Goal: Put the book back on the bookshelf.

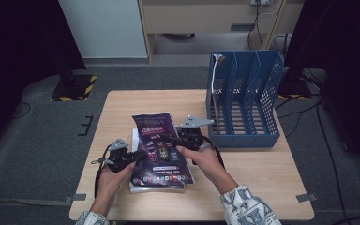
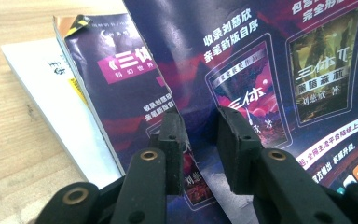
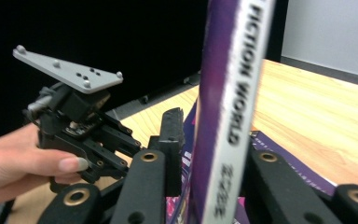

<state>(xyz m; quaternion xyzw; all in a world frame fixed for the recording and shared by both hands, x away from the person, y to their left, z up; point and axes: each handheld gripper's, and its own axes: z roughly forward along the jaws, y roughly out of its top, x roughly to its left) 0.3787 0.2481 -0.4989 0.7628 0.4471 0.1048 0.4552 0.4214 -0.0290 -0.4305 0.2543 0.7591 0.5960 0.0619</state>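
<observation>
Right gripper (image 3: 205, 154) clamped on magazine (image 1: 159, 140) spine, left gripper (image 2: 200, 140) pinching its edge: lifted off stack (image 1: 135, 140), presumably for rack (image 1: 243, 93).

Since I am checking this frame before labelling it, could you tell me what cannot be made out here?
- Right gripper: far pad hidden behind the magazine spine, right gripper view.
- White book: cover text cut off by the magazines above, left gripper view.
- Blue file rack: slot floors too small to judge, high view.
</observation>
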